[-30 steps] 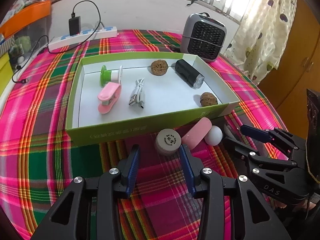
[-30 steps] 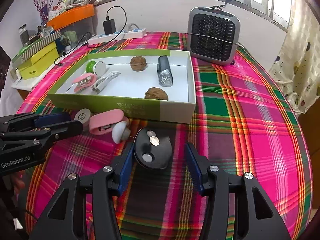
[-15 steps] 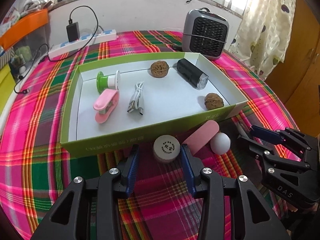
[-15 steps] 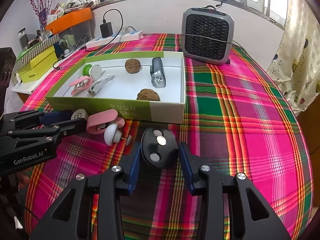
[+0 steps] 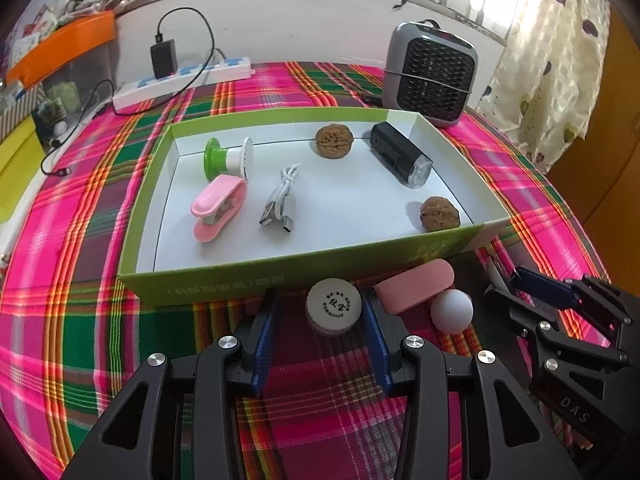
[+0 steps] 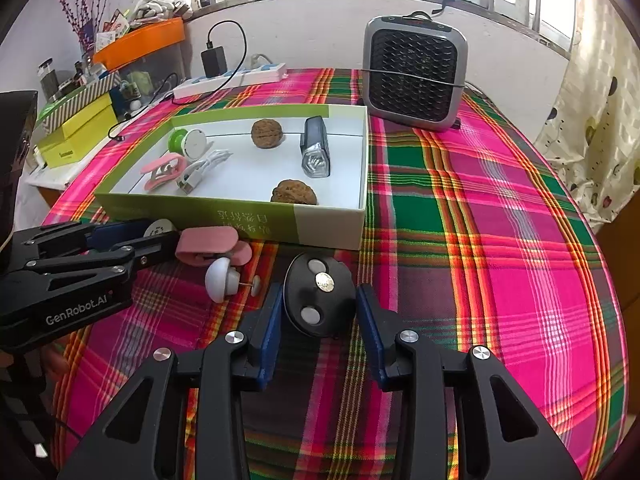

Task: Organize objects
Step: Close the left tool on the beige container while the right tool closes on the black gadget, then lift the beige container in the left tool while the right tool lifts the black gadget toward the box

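A green-walled white box point(image 5: 224, 276) holds two walnuts, a black flashlight point(image 5: 400, 155), a white USB cable, a pink clip and a green-white spool. In front of it lie a round beige cap point(image 5: 334, 311), a pink clip point(image 5: 414, 286) and a white knob point(image 5: 451, 311). My left gripper point(image 5: 320, 312) is open around the beige cap; its right finger is near the cap's edge. My right gripper point(image 6: 318, 304) brackets a black round disc point(image 6: 318, 300) on the cloth, with narrow gaps either side. The pink clip point(image 6: 208, 244) and knob point(image 6: 222, 280) lie left of it.
A grey fan heater point(image 6: 414, 72) stands behind the box. A white power strip point(image 5: 180, 82) with charger lies at the back left. Yellow boxes point(image 6: 76, 128) and an orange tray point(image 6: 140, 42) sit at the far left. The plaid cloth point(image 6: 500, 208) extends right.
Both grippers have moved forward. The left now has the beige cap between its fingers. The right fingers have narrowed around the black disc.
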`<state>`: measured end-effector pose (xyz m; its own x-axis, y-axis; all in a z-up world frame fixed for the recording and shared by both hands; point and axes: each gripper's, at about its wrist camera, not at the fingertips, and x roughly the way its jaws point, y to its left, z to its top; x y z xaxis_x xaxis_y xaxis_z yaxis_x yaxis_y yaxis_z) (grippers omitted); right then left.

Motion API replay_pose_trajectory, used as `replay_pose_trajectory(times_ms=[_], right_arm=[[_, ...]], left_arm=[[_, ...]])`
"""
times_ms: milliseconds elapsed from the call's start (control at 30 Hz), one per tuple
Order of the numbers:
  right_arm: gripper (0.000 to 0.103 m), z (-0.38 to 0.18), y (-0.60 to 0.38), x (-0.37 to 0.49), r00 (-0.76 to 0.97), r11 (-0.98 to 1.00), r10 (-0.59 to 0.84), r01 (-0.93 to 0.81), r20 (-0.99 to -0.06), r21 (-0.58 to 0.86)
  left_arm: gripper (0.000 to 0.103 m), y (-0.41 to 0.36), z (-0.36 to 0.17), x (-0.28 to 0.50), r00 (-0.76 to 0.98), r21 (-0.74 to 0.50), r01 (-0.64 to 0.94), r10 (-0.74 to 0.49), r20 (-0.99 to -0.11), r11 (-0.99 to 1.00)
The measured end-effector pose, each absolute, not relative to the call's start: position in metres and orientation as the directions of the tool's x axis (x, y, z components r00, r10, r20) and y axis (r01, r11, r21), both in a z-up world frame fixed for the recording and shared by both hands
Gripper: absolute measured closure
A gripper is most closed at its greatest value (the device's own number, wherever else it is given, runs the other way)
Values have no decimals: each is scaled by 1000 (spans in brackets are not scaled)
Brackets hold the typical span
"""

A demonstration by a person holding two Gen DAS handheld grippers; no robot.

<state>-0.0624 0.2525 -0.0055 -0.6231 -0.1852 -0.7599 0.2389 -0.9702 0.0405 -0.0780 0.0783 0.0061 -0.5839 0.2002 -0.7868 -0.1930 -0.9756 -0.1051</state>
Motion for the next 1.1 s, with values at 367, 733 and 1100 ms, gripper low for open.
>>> replay_pose_trajectory(times_ms=[367, 733, 1100], right_arm=[[66, -5, 253, -60, -622, -968, -201, 242, -757, 58], [67, -5, 252, -59, -623, -969, -199, 243, -757, 55], [71, -4, 253, -57, -628, -969, -199, 241, -752, 54]], left_arm=[[69, 77, 6, -76, -593, -102, -177, 189, -783, -979], [77, 74, 5, -73, -598, -102, -174, 187, -779, -980], [77, 74, 5, -72, -599, -97, -177, 185, -779, -979]])
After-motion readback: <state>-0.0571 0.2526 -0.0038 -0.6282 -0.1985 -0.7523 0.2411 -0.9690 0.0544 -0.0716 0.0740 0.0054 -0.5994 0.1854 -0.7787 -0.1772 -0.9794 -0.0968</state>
